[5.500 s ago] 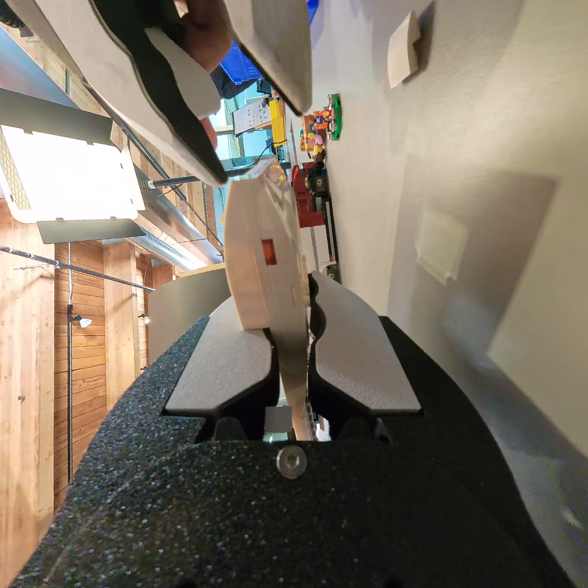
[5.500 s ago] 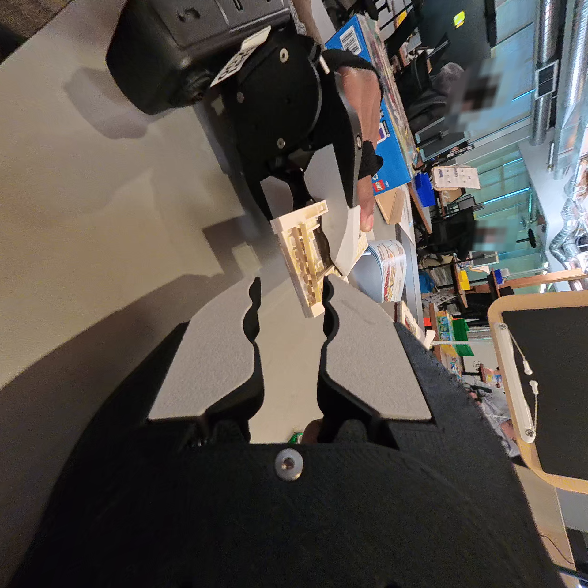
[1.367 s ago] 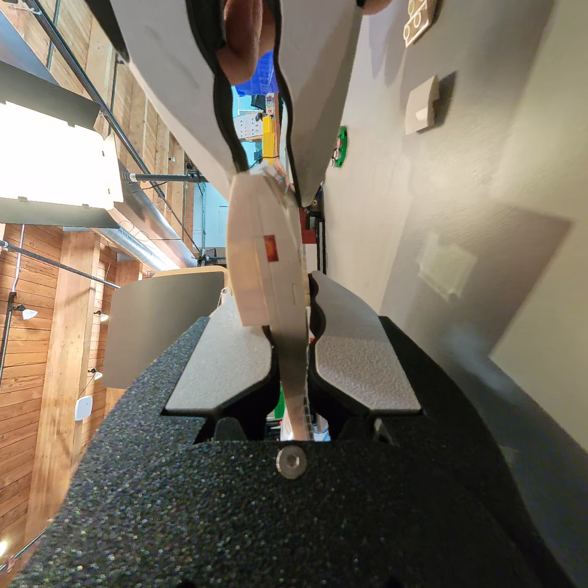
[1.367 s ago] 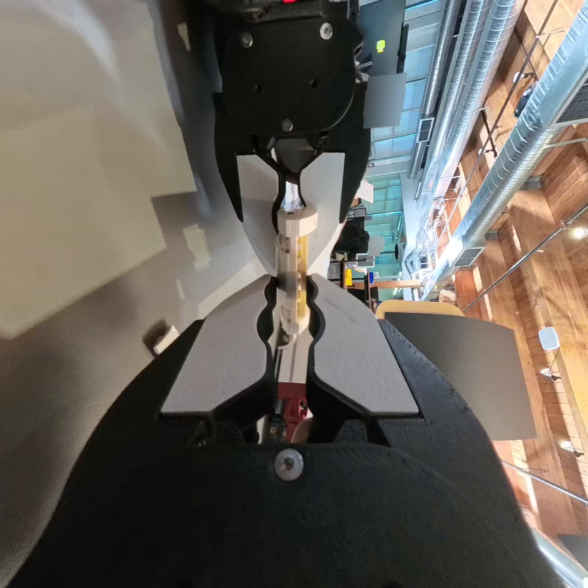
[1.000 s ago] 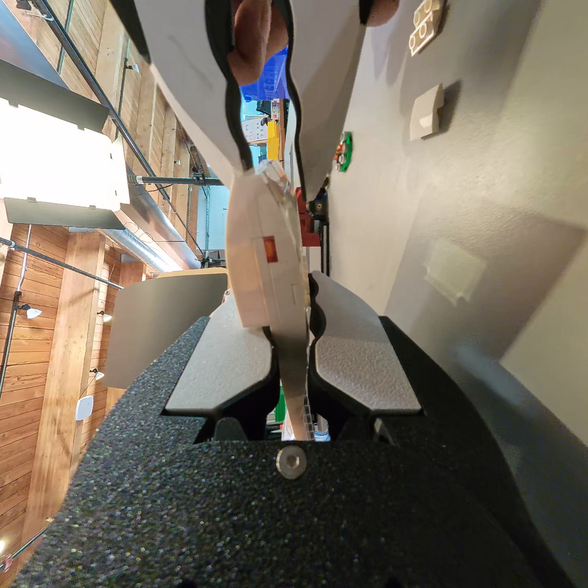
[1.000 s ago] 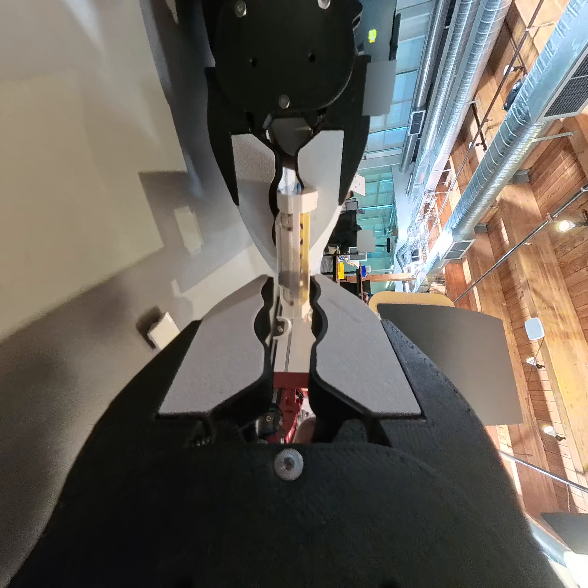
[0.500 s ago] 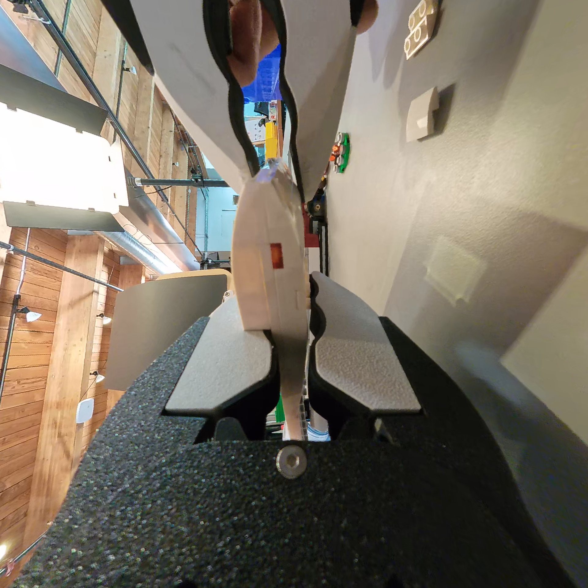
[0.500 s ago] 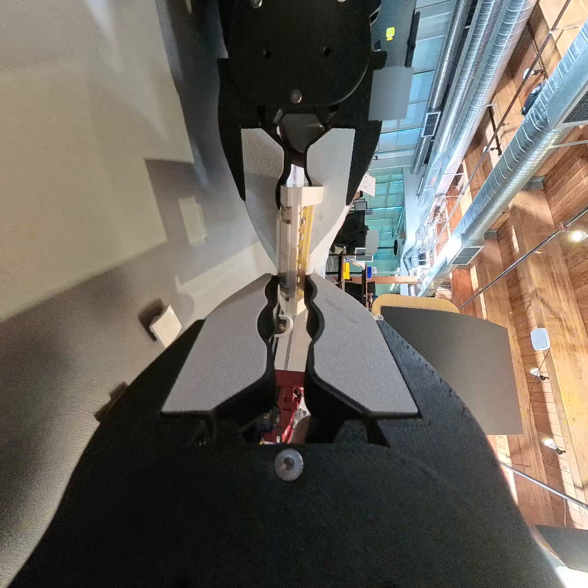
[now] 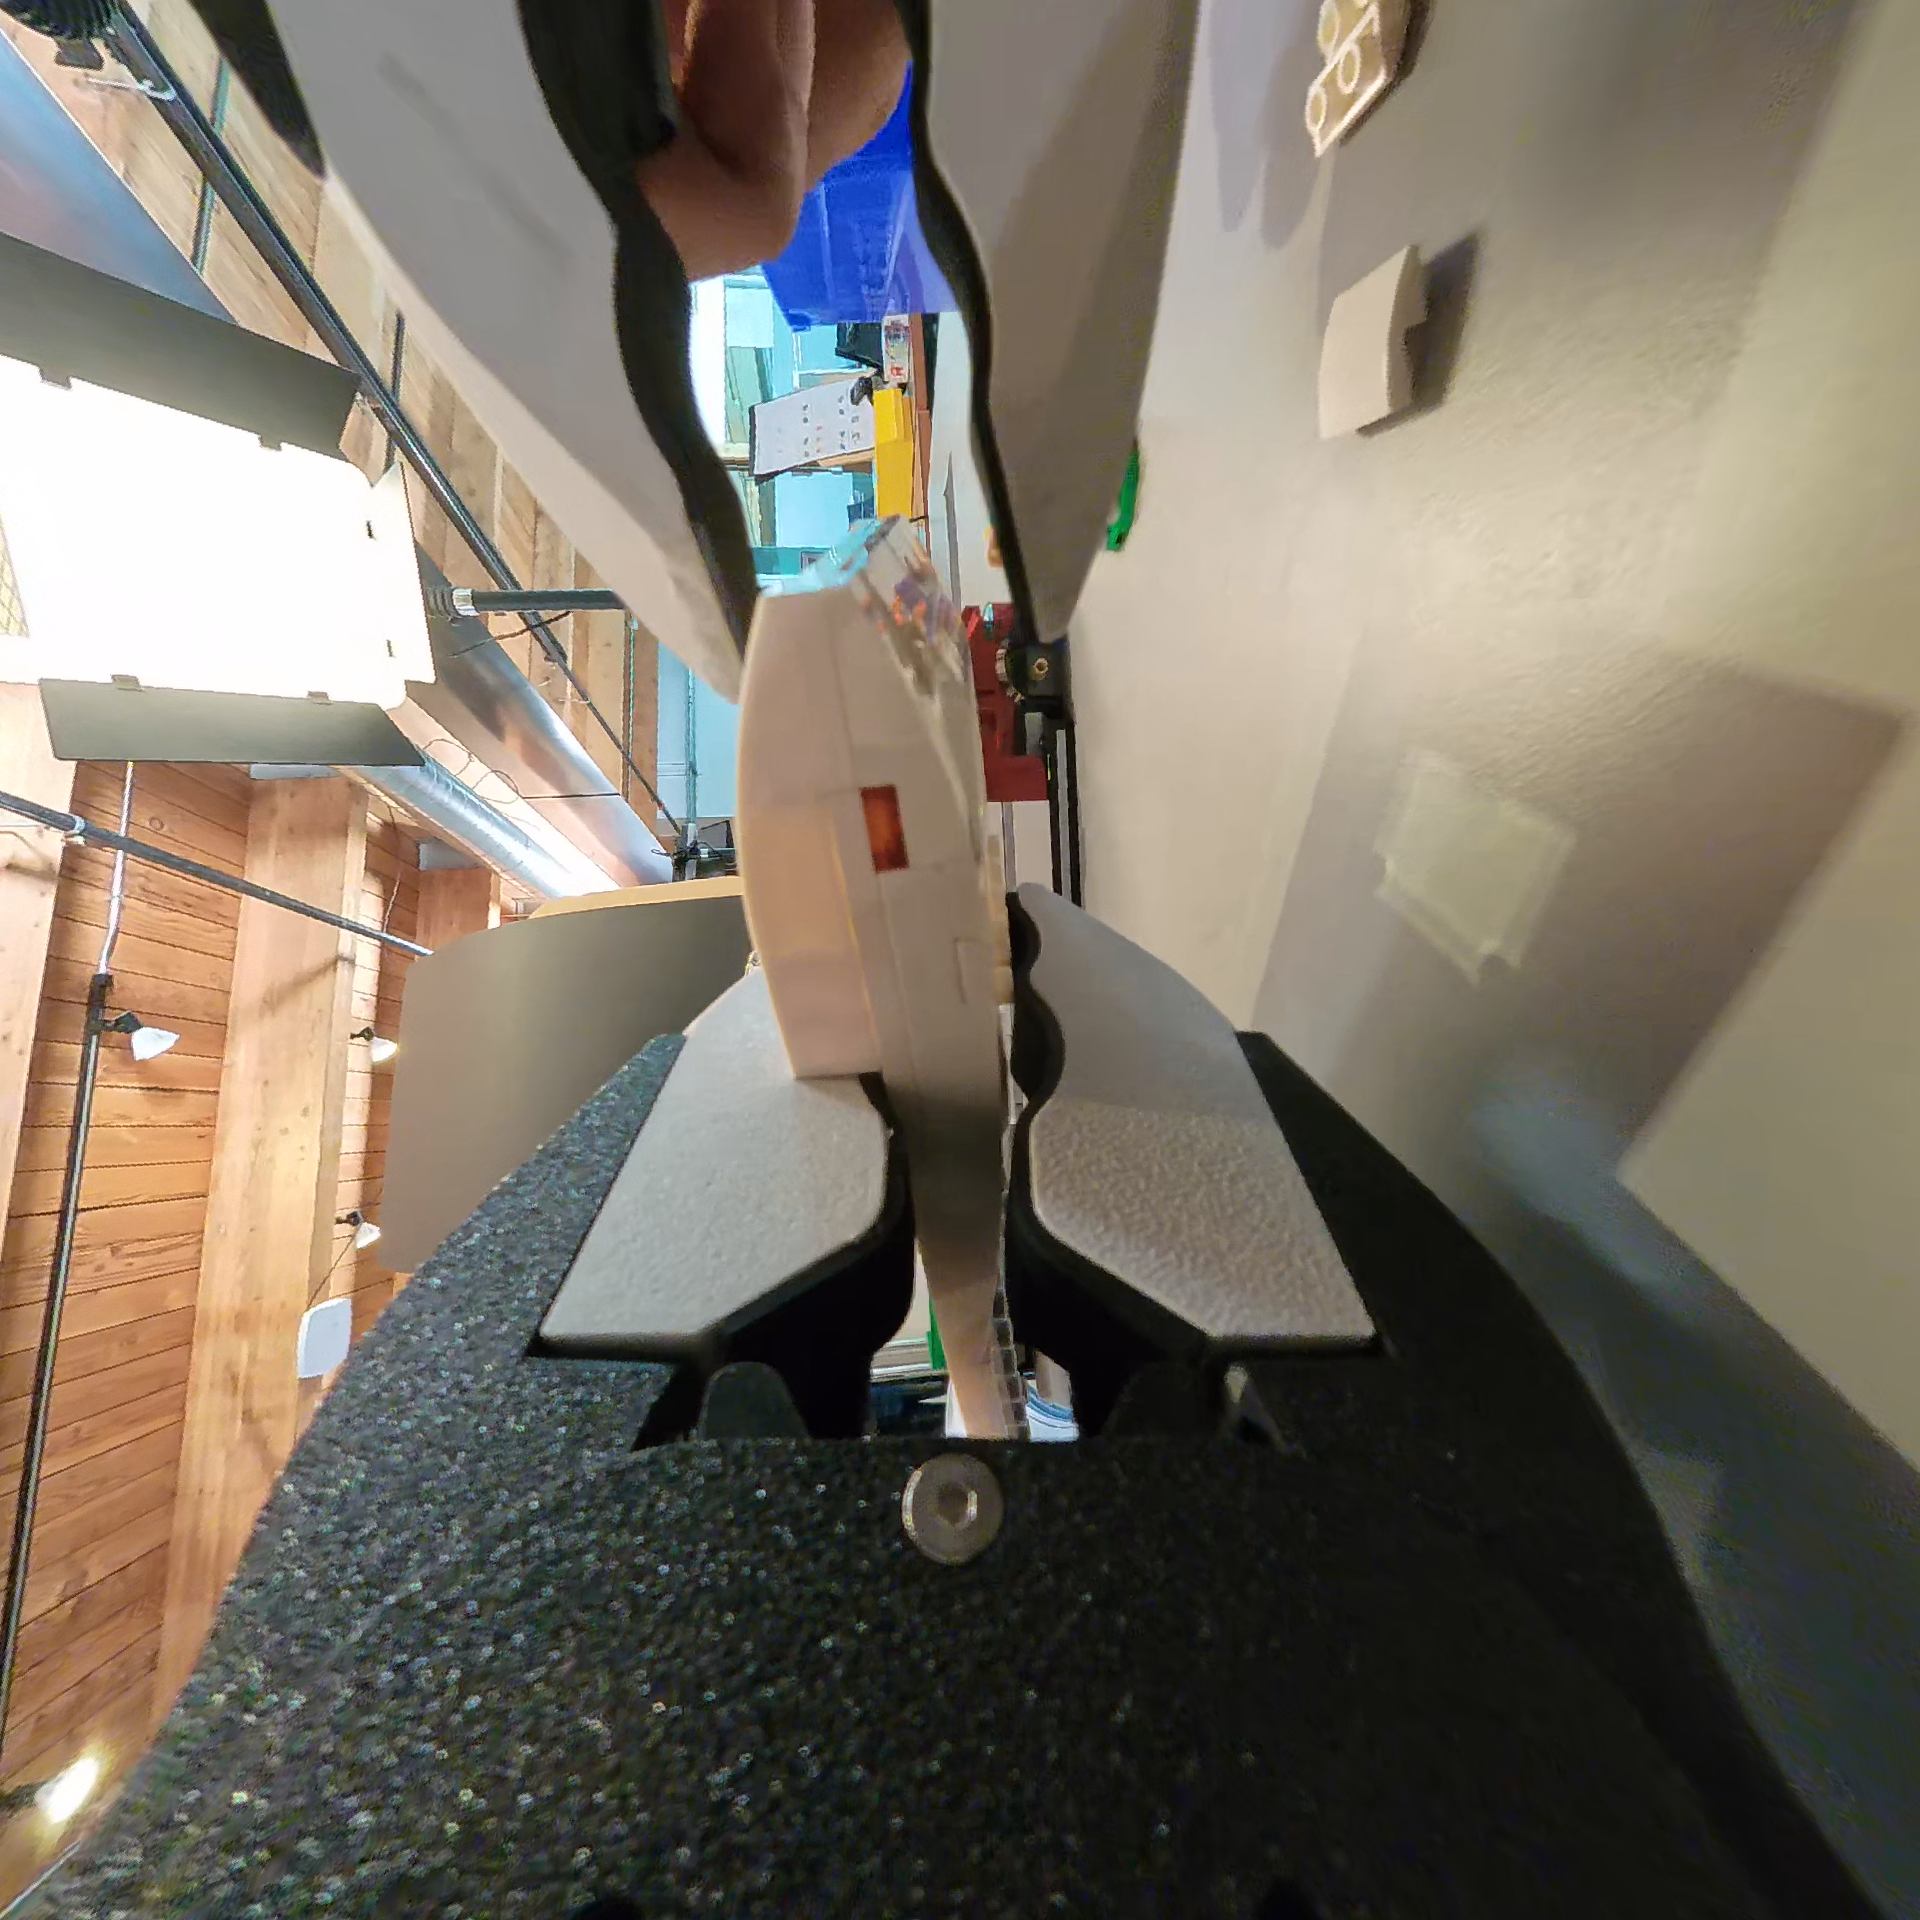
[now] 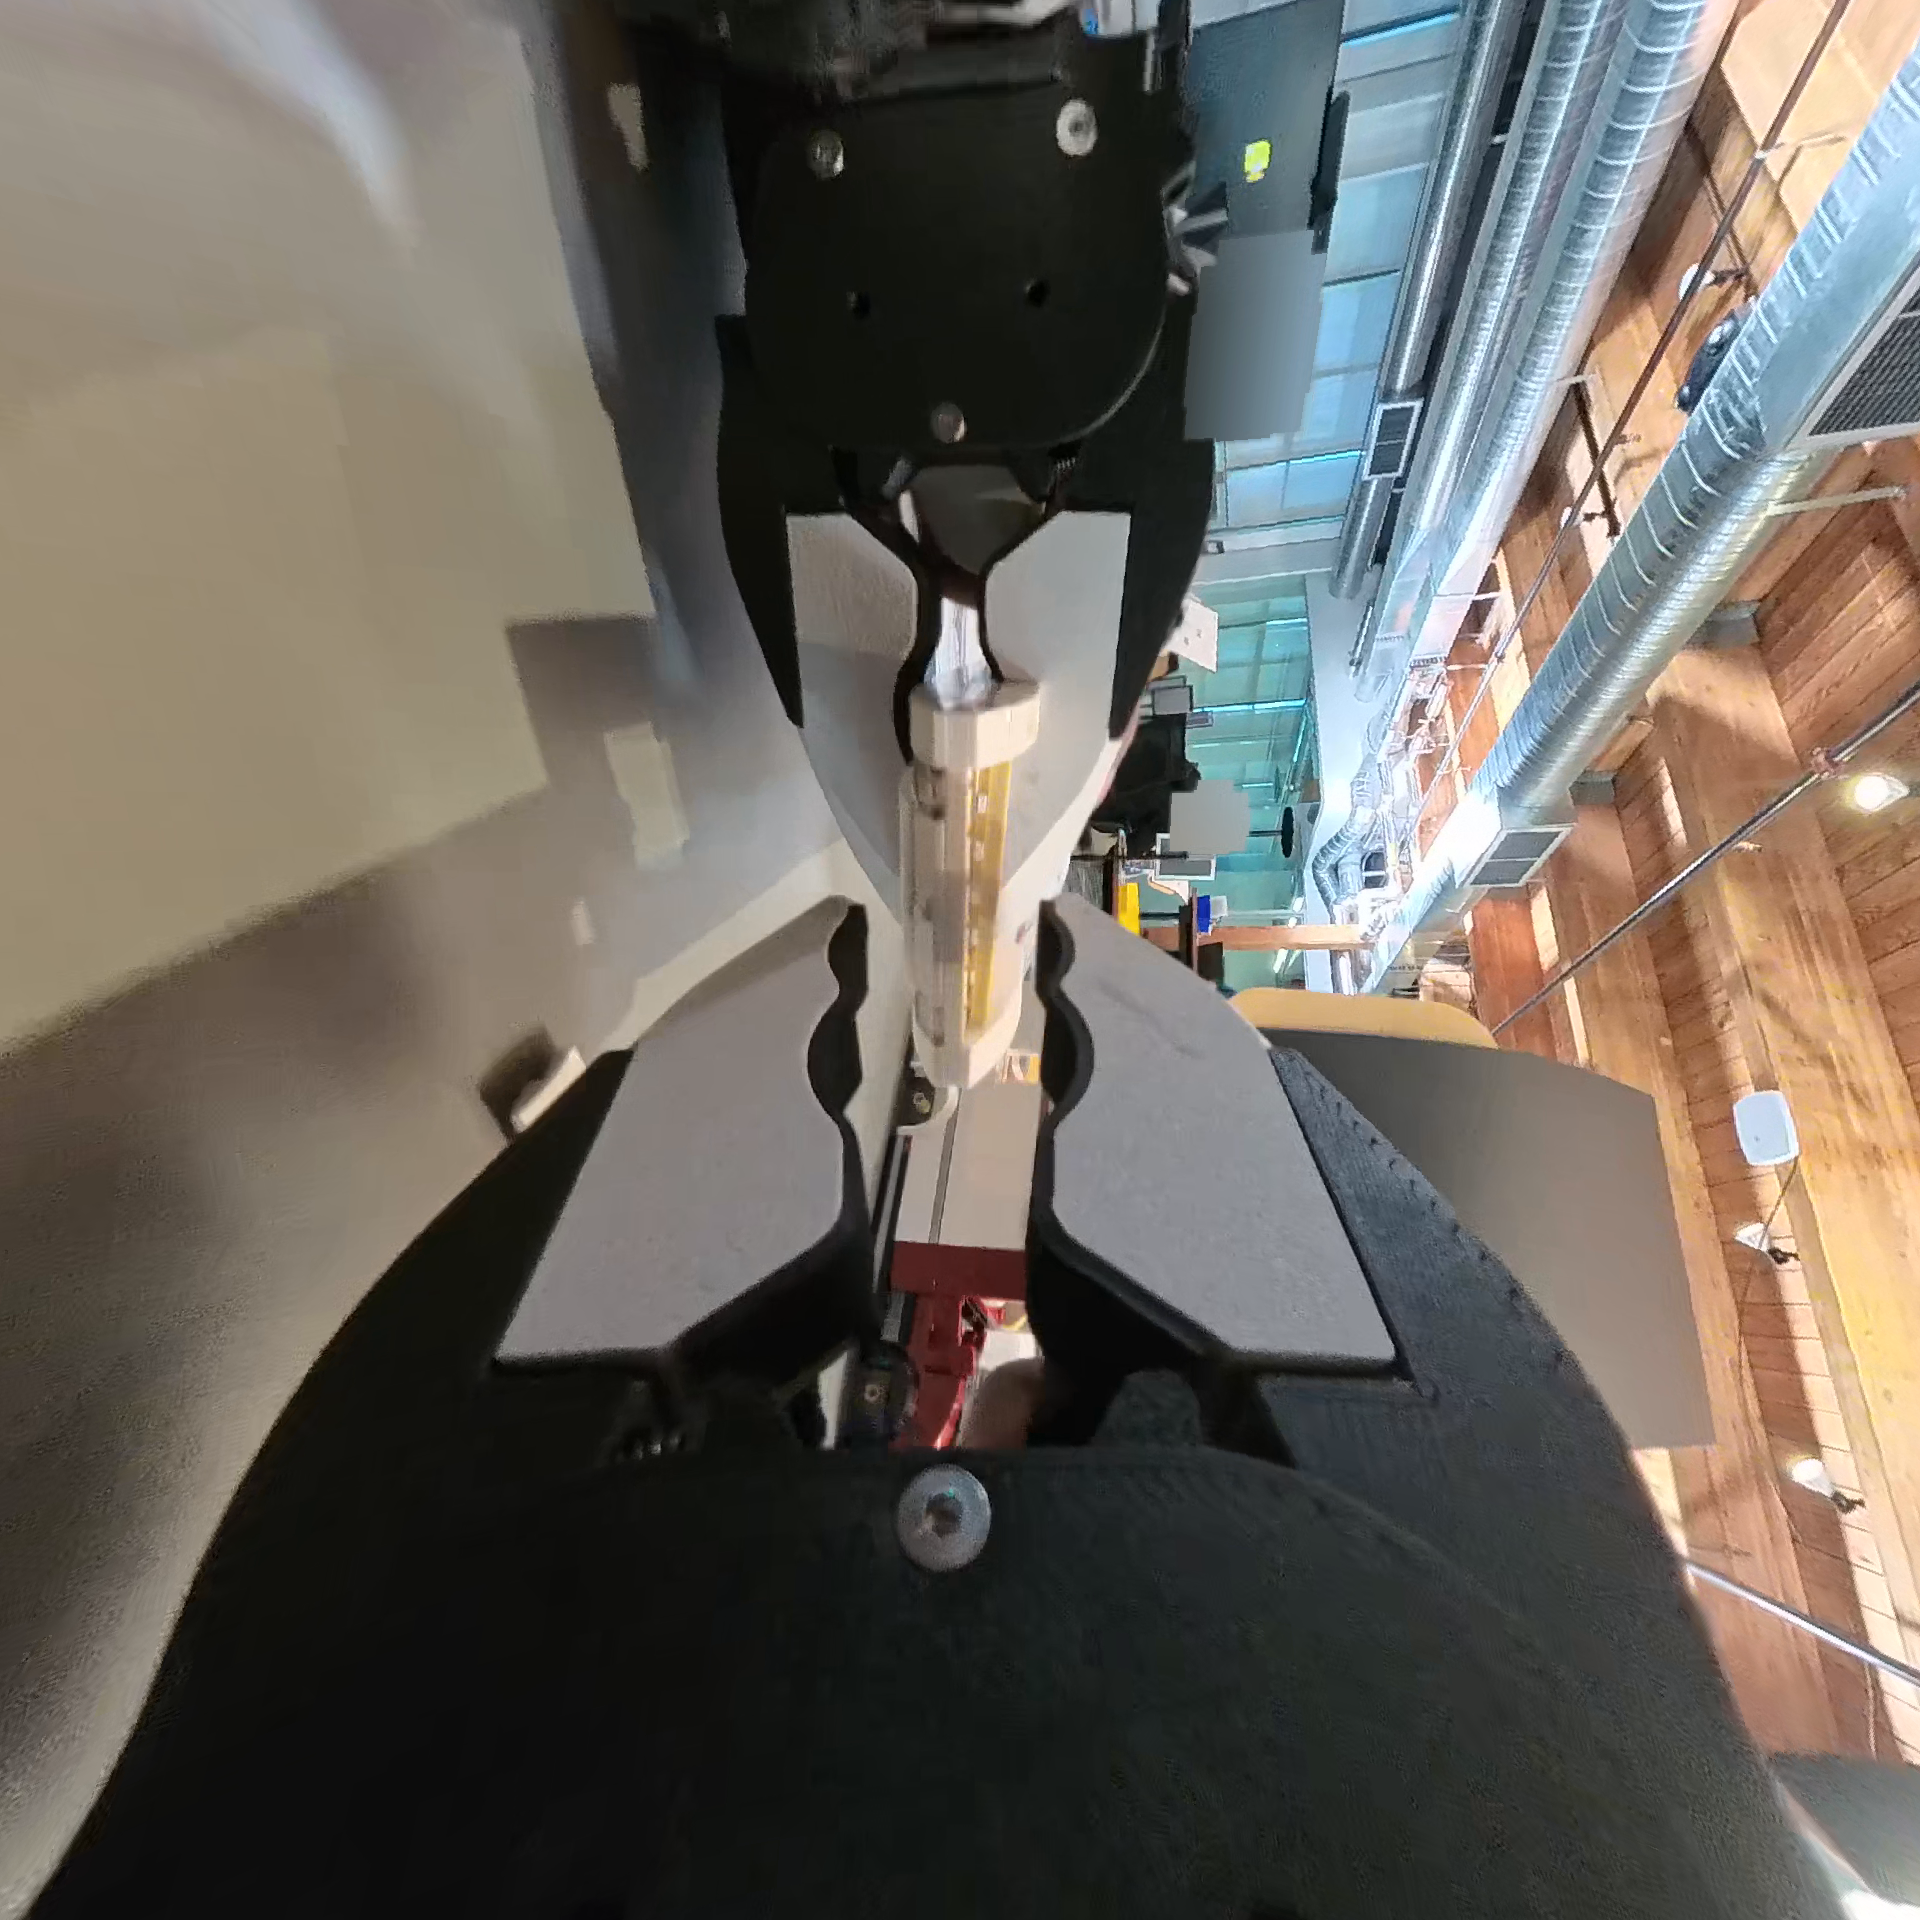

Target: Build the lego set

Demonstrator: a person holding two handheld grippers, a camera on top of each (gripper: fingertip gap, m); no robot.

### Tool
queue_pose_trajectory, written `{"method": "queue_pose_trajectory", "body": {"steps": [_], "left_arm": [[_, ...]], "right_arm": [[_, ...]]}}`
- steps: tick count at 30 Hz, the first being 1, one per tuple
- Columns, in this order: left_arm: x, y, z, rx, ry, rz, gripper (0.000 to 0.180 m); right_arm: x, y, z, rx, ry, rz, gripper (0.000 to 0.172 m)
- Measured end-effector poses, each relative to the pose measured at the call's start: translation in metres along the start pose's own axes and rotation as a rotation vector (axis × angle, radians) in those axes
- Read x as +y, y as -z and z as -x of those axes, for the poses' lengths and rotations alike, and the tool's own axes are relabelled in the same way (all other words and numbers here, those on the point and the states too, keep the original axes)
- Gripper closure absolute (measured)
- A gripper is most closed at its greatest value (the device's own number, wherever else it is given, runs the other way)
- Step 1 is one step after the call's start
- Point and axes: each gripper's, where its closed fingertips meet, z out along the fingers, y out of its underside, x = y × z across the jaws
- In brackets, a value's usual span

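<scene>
**White brick assembly clamped in the left claw, right claw spread around its far end**

A white toy-brick assembly (image 9: pixel 868 831) is gripped by the left claw (image 9: pixel 951 997), with both pads pressed on its thin lower plate. It is held edge-on, so only a narrow profile is seen from either camera. Its long axis runs straight out along the left claw's fingers toward the right claw (image 10: pixel 945 987), which faces it head-on. A small orange tile is set into its white side, and a yellow strip (image 10: pixel 987 883) runs along it in the right wrist view.

The right claw is released: its pads (image 10: pixel 727 1132) stand either side of the assembly's far end with a visible gap on both sides. The assembly is thus carried in mid-air by the left claw alone, above a pale grey counter (image 9: pixel 1558 623). This edge-on hold appears chosen to offer the free end to the opposing claw.

On the counter lie loose pieces: a white sloped brick (image 9: pixel 1366 348) and a tan studded plate (image 9: pixel 1351 68). A red brick model (image 9: pixel 997 707) stands farther off.
</scene>
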Motion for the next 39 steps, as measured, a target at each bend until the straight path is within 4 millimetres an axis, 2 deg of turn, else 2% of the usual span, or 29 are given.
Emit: {"method": "queue_pose_trajectory", "body": {"steps": [2, 6, 22, 28, 34, 39], "left_arm": [[-0.001, 0.000, 0.000, -0.002, -0.002, -0.004, 0.165], [-0.004, 0.001, 0.001, -0.006, -0.005, -0.012, 0.166], [-0.004, 0.001, 0.001, 0.002, -0.002, -0.016, 0.165], [0.000, 0.000, 0.001, 0.005, 0.030, -0.015, 0.165], [-0.001, -0.001, -0.001, 0.009, 0.027, -0.015, 0.165], [-0.003, -0.001, -0.001, 0.010, 0.022, -0.017, 0.165]], "right_arm": [[-0.004, -0.002, 0.004, -0.008, 0.019, -0.005, 0.142], [-0.006, -0.003, 0.001, 0.011, 0.027, -0.009, 0.154], [-0.008, -0.005, 0.002, -0.043, 0.010, -0.019, 0.155], [-0.007, -0.007, -0.002, -0.014, -0.040, -0.008, 0.154], [-0.016, -0.005, -0.001, -0.018, -0.026, -0.034, 0.142], [-0.019, -0.005, 0.000, -0.001, 0.012, -0.039, 0.154]]}}
